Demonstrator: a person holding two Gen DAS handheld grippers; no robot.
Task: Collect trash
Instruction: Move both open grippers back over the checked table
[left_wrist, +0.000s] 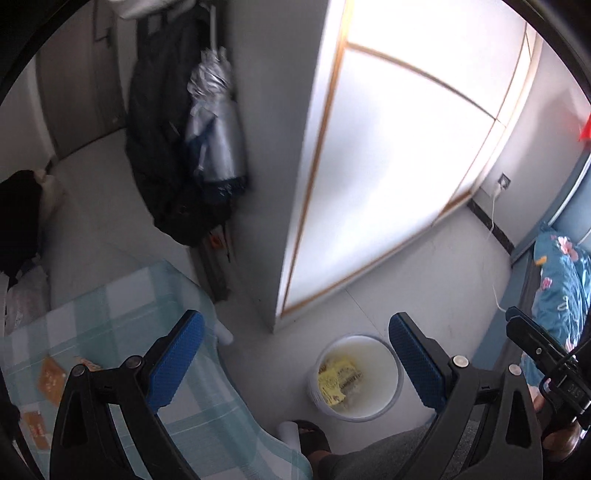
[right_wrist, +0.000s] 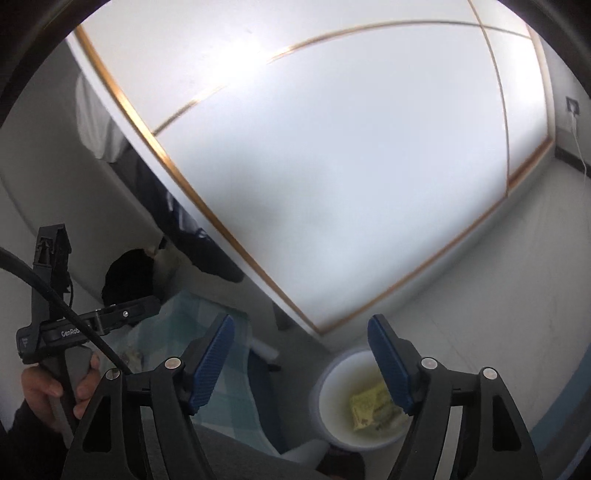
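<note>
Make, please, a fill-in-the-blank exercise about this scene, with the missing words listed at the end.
1. The yellow wrapper lies inside the white ____ on the floor.
2. The tablecloth has a pale ____ checked pattern.
3. The orange packets lie on the ____, not in the bucket.
4. The left tool and the right tool are both ____, with nothing between the blue pads.

Missing words: bucket; green; tablecloth; open

Daylit room; glare bleaches the white wardrobe (left_wrist: 388, 147); motion blur softens both fisheye-curved, dark-rimmed views.
</note>
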